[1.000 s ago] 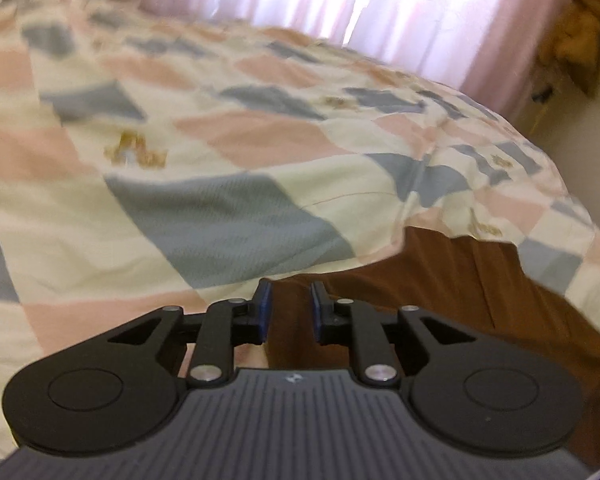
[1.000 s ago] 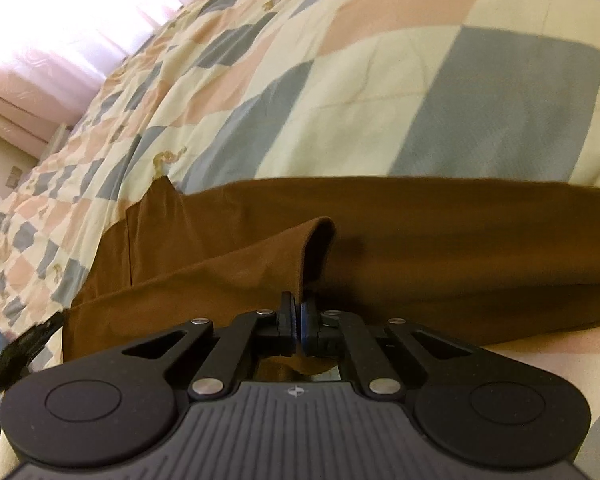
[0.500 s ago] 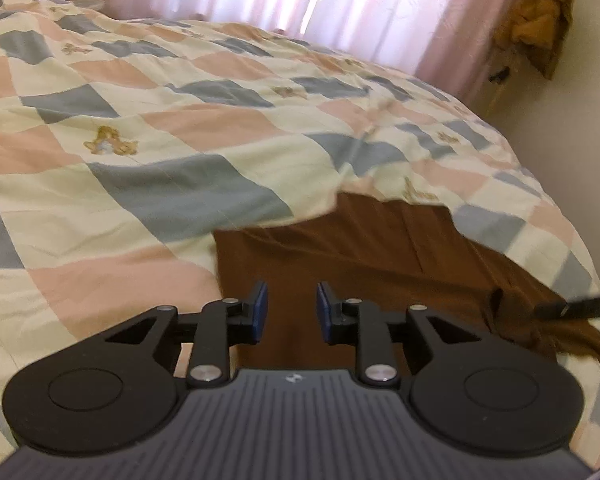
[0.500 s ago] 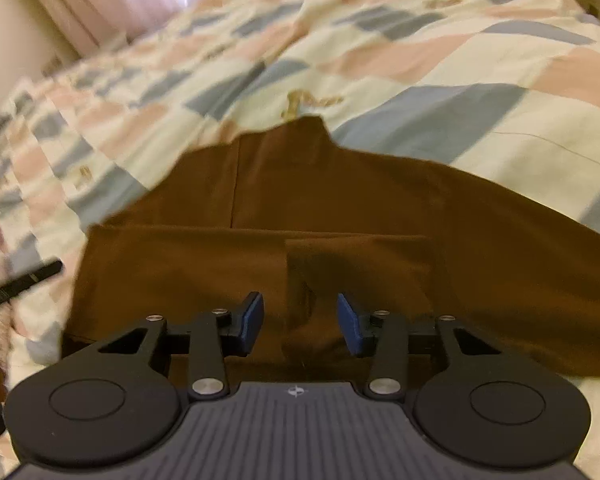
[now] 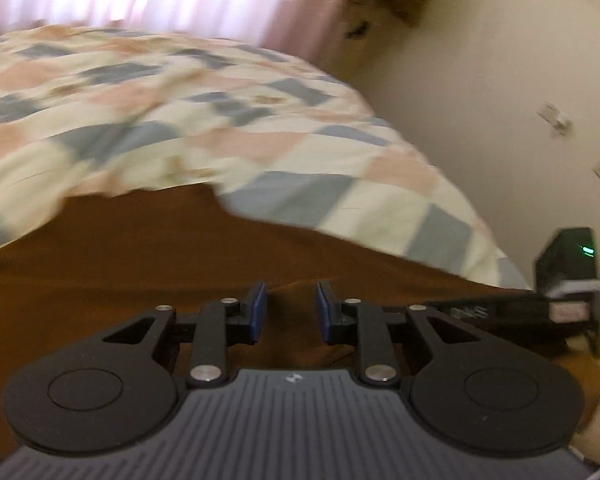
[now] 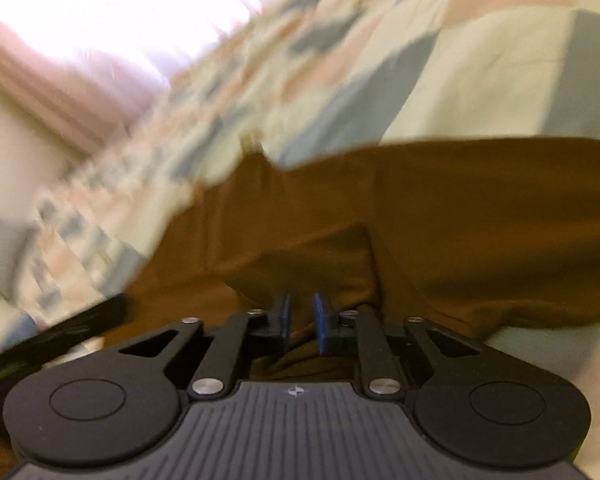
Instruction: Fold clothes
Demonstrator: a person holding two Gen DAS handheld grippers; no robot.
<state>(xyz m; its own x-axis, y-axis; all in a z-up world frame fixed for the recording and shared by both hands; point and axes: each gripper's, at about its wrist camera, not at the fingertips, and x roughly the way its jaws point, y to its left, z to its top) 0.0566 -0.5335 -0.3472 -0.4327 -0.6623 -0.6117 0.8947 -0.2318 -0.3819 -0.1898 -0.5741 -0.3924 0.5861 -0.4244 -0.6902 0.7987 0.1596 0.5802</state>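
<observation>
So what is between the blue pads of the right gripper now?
In the right wrist view, the right gripper stands open, and brown cloth shows in the gap between its pads. Whether they touch it cannot be told.

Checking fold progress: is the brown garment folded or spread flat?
Partly folded: brown garment has a flap doubled over its spread body on the quilt.

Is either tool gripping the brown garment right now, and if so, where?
Neither. Left tool and right tool both stand open over the brown garment, pads apart.
</observation>
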